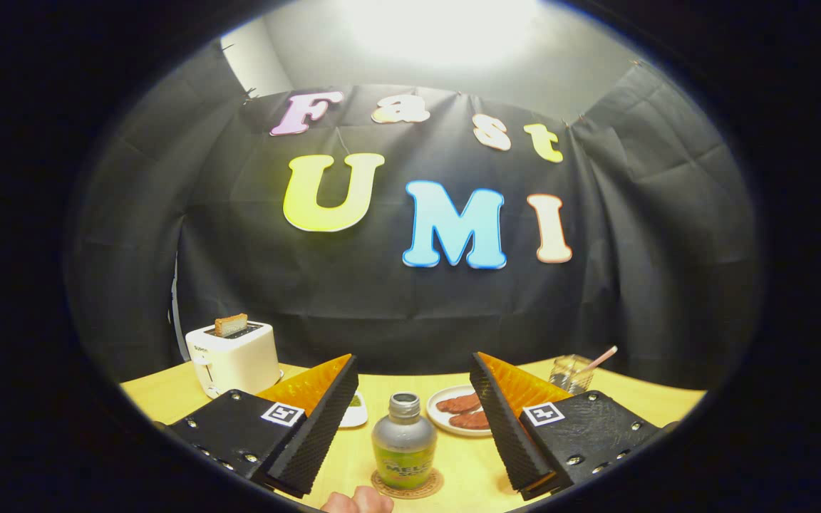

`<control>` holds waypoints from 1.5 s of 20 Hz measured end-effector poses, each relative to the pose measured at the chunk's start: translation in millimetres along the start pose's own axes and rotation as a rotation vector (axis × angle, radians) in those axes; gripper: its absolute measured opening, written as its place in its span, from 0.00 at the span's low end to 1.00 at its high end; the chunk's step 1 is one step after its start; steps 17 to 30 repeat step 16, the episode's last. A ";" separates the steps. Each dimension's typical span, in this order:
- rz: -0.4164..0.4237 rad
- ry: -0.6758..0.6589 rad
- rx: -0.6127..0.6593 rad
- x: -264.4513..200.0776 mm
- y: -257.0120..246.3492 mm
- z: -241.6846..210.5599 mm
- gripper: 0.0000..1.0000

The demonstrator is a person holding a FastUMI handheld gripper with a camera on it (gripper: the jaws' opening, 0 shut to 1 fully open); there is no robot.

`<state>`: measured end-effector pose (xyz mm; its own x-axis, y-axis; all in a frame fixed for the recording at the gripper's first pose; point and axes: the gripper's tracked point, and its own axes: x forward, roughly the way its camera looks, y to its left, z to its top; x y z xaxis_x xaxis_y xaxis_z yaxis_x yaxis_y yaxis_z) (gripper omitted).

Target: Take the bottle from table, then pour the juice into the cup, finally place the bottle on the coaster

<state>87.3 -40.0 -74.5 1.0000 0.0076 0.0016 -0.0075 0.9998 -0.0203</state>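
A small bottle (403,443) with a silver neck and a green label stands upright on a round woven coaster (425,489), on the yellow table (467,463). It sits between the two fingers of my gripper (416,381), low down near their base. The fingers are spread wide and touch nothing. A clear glass cup (571,373) with a pink stick in it stands beyond the right finger. A person's fingertips (357,501) show just in front of the coaster.
A white toaster (234,358) with a slice of toast in it stands at the back left. A white plate (447,420) with reddish-brown pieces lies behind the bottle. Another small white dish (355,412) peeks out behind the left finger.
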 end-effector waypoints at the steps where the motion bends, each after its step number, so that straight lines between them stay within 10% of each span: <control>1: 0.009 -0.003 -0.007 -5.2 0.5 8.9 0.96; 12: 0.106 -0.031 0.026 -44.1 19.9 128.9 0.96; 30: 0.107 -0.008 -0.009 -47.8 -6.9 116.8 0.96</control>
